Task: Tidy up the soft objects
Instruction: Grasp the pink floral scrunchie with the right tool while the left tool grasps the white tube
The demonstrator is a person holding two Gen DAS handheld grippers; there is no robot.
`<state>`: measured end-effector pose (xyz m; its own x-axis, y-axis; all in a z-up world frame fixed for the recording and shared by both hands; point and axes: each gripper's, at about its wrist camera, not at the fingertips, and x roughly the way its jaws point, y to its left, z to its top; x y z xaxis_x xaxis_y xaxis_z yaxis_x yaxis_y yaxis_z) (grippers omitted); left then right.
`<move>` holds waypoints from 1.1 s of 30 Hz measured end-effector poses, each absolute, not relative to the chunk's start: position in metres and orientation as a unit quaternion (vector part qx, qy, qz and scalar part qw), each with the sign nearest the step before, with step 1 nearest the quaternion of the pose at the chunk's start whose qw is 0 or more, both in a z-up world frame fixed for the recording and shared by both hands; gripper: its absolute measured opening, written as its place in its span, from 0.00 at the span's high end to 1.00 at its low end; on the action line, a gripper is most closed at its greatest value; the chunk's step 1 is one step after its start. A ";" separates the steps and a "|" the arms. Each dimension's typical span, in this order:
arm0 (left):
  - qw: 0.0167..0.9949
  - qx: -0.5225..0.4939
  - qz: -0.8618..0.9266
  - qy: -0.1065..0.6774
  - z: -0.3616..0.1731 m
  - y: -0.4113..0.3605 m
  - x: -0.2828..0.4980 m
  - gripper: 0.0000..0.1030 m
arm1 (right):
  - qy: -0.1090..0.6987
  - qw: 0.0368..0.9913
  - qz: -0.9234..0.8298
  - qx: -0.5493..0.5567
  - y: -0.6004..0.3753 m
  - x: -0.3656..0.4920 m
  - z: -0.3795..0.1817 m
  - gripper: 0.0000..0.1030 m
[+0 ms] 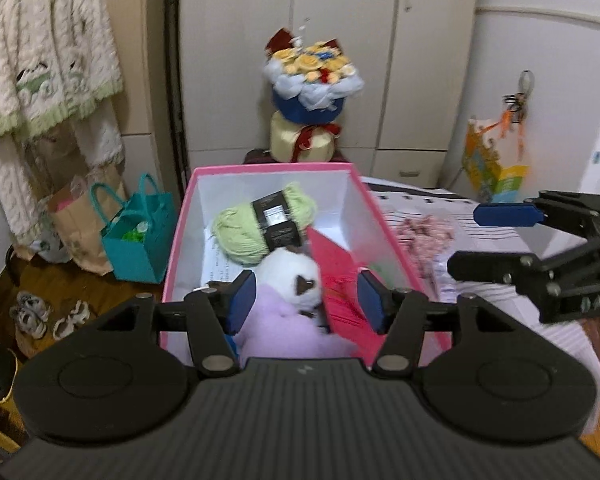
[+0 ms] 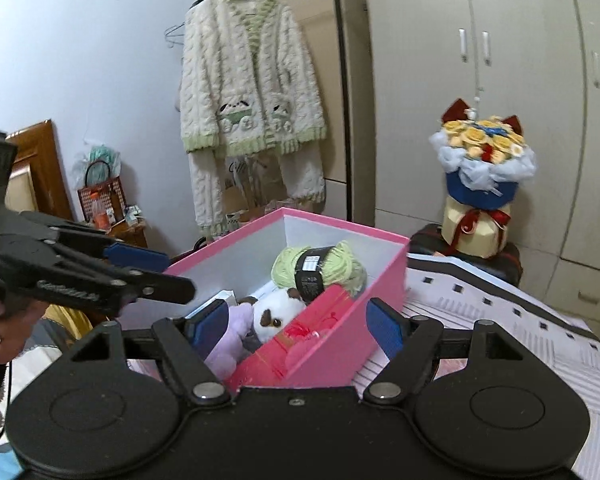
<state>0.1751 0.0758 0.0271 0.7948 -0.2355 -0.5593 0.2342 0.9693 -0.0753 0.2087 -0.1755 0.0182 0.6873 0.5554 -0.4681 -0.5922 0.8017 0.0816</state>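
Observation:
A pink box (image 1: 184, 216) with white inner walls stands on the striped bed; it also shows in the right wrist view (image 2: 380, 268). Inside lie a green yarn skein (image 1: 240, 232) (image 2: 340, 266) with a black label, a white plush toy in lilac clothes (image 1: 288, 280) (image 2: 276, 312), and a red packet (image 1: 336, 276) (image 2: 312, 320) leaning on the right wall. My left gripper (image 1: 306, 298) is open and empty over the box's near end. My right gripper (image 2: 296, 328) is open and empty, with the box's near corner between its fingers. Each gripper shows in the other's view: the right one (image 1: 484, 240), the left one (image 2: 164, 272).
A pink patterned cloth (image 1: 424, 236) lies on the bed (image 2: 500, 312) right of the box. A flower bouquet (image 1: 312, 80) (image 2: 484, 160) stands behind it before white wardrobes. A cream cardigan (image 2: 252, 112) hangs at left. A teal bag (image 1: 136, 240), a paper bag and shoes sit on the floor.

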 end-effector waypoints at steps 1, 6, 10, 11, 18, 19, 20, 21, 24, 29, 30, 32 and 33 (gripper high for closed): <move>0.947 0.001 -0.132 0.293 0.030 0.073 0.170 0.45 | 0.247 0.918 0.309 -0.033 -0.180 0.206 0.020 0.22; 0.944 0.009 -0.164 0.287 0.041 0.057 0.147 0.44 | 0.264 0.915 0.304 -0.004 -0.207 0.192 0.029 0.22; 0.941 0.022 -0.189 0.279 0.045 0.037 0.131 0.43 | 0.265 0.918 0.294 0.006 -0.229 0.183 0.034 0.22; 0.940 0.025 -0.197 0.278 0.045 0.030 0.129 0.43 | 0.264 0.920 0.289 0.007 -0.234 0.182 0.035 0.22; 0.927 0.039 -0.242 0.285 0.037 -0.018 0.130 0.42 | 0.277 0.922 0.269 0.024 -0.271 0.190 0.029 0.22; 0.925 0.041 -0.248 0.286 0.035 -0.025 0.131 0.42 | 0.281 0.921 0.269 0.027 -0.275 0.193 0.027 0.22; 0.923 0.044 -0.253 0.287 0.033 -0.031 0.133 0.42 | 0.284 0.920 0.268 0.030 -0.280 0.196 0.026 0.22; 0.921 0.046 -0.255 0.289 0.030 -0.039 0.136 0.42 | 0.288 0.919 0.267 0.033 -0.284 0.201 0.025 0.22; 0.919 0.046 -0.262 0.292 0.023 -0.059 0.144 0.42 | 0.299 0.916 0.265 0.040 -0.296 0.213 0.021 0.22; 0.921 0.050 -0.246 0.297 0.005 -0.087 0.164 0.42 | 0.323 0.905 0.276 0.026 -0.303 0.243 0.013 0.22; 0.921 0.049 -0.246 0.296 0.001 -0.091 0.169 0.42 | 0.330 0.901 0.280 0.022 -0.303 0.252 0.011 0.22; 0.921 0.047 -0.244 0.300 -0.006 -0.099 0.179 0.44 | 0.340 0.895 0.288 0.011 -0.303 0.268 0.007 0.22; 0.921 0.045 -0.240 0.304 -0.010 -0.104 0.186 0.44 | 0.344 0.892 0.294 0.005 -0.304 0.277 0.003 0.22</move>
<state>0.1857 -0.1040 -0.0102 0.7001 -0.4155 -0.5807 0.4700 0.8804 -0.0633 0.2767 -0.3036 0.0034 0.5905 0.5282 -0.6102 -0.5215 0.8268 0.2111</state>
